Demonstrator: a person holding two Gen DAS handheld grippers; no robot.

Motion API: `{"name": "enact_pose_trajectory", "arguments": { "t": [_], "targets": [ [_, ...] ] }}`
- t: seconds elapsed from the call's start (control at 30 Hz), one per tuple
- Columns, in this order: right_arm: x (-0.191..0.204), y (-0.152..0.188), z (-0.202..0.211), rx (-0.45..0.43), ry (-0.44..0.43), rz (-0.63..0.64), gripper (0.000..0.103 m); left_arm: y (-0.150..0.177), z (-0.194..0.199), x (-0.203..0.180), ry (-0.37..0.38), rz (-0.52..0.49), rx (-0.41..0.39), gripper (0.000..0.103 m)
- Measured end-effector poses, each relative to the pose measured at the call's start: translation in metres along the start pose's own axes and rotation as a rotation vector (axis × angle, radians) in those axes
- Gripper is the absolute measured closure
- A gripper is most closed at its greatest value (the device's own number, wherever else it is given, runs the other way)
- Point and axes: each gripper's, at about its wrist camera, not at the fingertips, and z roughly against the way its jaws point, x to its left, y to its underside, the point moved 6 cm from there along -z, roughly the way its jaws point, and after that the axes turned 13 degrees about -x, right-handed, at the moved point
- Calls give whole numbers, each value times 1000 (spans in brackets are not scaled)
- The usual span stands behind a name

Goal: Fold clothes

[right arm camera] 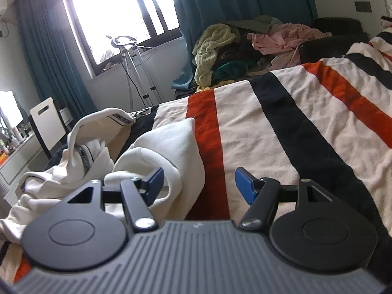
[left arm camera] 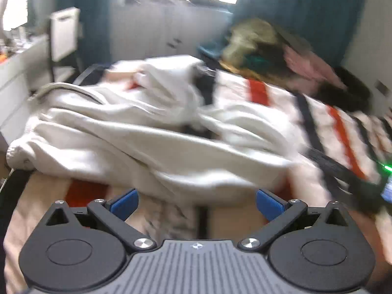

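Observation:
A crumpled white garment point(left arm camera: 127, 132) lies across the striped bed cover point(left arm camera: 257, 93), just beyond my left gripper point(left arm camera: 196, 202), which is open and empty over the bed's near edge. The left wrist view is blurred. In the right wrist view the same white garment point(right arm camera: 156, 152) lies bunched at the left; a cuff or hem end reaches my left blue finger pad point(right arm camera: 154, 183). My right gripper point(right arm camera: 198, 185) is open and empty, low over the striped cover point(right arm camera: 294, 112). Part of the other gripper point(left arm camera: 362, 186) shows at the right edge of the left wrist view.
A heap of mixed clothes point(right arm camera: 245, 49) sits at the far end of the bed under teal curtains point(right arm camera: 220, 0). A white chair point(right arm camera: 49, 122) and a desk point(left arm camera: 14, 68) stand at the left. A garment steamer stand point(right arm camera: 132, 56) is by the window.

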Motion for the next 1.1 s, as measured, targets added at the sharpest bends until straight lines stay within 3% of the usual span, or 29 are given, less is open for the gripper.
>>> {"name": "enact_pose_trajectory", "arguments": {
  "t": [0.17, 0.3, 0.47, 0.57, 0.7, 0.77, 0.8, 0.87, 0.9, 0.93, 1.0, 1.1],
  "targets": [
    [4, 5, 0, 3, -22, 28, 35, 18, -65, 55, -132, 59, -64, 2],
    [15, 5, -1, 0, -76, 72, 35, 17, -79, 76, -178, 66, -140, 2],
    [31, -5, -23, 25, -137, 75, 36, 6, -92, 67, -103, 83, -224, 0],
    [40, -16, -61, 64, -100, 126, 36, 7, -108, 68, -90, 76, -235, 0],
    [43, -23, -133, 161, 5, 150, 37, 17, -140, 85, -51, 134, -179, 0],
    [38, -19, -161, 214, 50, 121, 36, 20, -144, 88, -31, 166, -176, 0],
    [36, -13, -172, 260, 33, 61, 37, 19, -146, 89, -22, 176, -181, 0],
    [36, -3, -185, 342, -16, -50, 59, 18, -149, 93, -9, 198, -190, 0],
    [41, -2, -183, 339, -17, -36, 85, 17, -150, 95, -3, 209, -195, 0],
    [48, -5, -177, 315, -26, -5, 95, 17, -150, 96, 5, 223, -199, 0],
    [60, -19, -159, 235, -48, 36, 97, 15, -148, 99, 24, 263, -203, 0],
    [65, -60, -105, 36, -68, -1, 97, 11, -139, 103, 55, 312, -230, 0]
  ]
}}
